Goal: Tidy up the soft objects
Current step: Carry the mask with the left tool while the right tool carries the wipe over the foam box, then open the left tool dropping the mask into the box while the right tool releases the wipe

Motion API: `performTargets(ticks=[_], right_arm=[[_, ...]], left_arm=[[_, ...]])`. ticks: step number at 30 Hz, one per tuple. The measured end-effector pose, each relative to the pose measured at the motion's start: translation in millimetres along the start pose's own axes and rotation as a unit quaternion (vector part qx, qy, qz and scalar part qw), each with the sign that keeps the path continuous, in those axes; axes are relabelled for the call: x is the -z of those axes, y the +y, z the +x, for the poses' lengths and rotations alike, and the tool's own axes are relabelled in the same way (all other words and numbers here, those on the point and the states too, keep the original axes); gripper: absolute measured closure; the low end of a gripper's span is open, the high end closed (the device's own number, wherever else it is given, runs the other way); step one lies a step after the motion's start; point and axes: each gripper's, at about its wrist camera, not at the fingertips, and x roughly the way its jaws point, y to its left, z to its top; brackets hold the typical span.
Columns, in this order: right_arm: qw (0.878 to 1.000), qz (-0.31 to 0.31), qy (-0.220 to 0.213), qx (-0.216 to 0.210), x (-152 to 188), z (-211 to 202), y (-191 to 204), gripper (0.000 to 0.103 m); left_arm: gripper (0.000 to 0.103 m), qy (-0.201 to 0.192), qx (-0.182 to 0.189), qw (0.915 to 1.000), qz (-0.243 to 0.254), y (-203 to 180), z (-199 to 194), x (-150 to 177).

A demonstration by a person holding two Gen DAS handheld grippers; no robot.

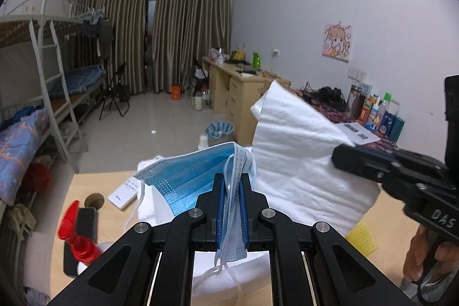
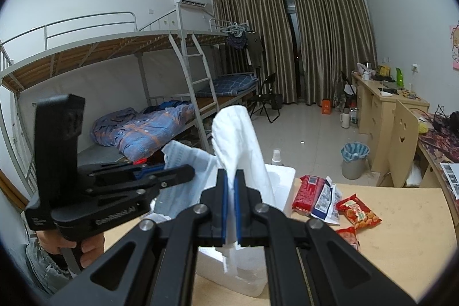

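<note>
Above a pale wooden table [image 2: 401, 234], both tools are raised, each pinching something soft. The left gripper [image 1: 231, 191] is clenched on a blue surgical mask [image 1: 189, 171], which is folded over its fingers with the ear loops dangling below. The right gripper [image 2: 231, 185] is clamped on a white cloth [image 2: 238, 134], whose free end stands up above the fingers and whose lower end trails down between them. Both items hang over a white container [image 2: 284, 185] that sits at the table's near edge.

Risks, as a judgement: the two cloths hang close together, so the mask's loose loops could snag on the other tool or on the container's rim, and the thin mask could slip out if the clamp eases. A red-capped spray bottle [image 1: 77, 231] near the table's left edge could be knocked over by a low sweep.

Readable writing: "DAS" on the right tool's body in the left camera. The lettering on the left tool and on the snack packets [image 2: 335, 205] is too blurred to read.
</note>
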Motion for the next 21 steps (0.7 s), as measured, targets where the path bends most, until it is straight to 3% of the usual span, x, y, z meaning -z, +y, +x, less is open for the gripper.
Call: performTargets(ticks=[10, 13, 15, 21], right_arm=[[1.000, 0.000, 0.005, 0.011, 0.6, 2.0, -6.7, 0.096], [1.000, 0.002, 0.002, 0.012, -0.3, 0.9, -8.6, 0.096], [1.000, 0.002, 0.000, 0.014, -0.5, -0.3, -8.5, 0.096], [1.000, 0.003, 0.001, 0.014, -1.4, -0.3, -9.1, 0.096]], left_arm=[[0.090, 0.024, 0.008, 0.9997, 0.003, 5.6, 27.4, 2.4], [0.060, 0.024, 0.006, 0.9997, 0.008, 7.5, 26.9, 2.3], [0.026, 0.018, 0.006, 0.9998, 0.010, 7.1, 24.0, 2.2], [0.021, -0.009, -0.013, 0.9998, 0.013, 5.8, 8.4, 1.8]])
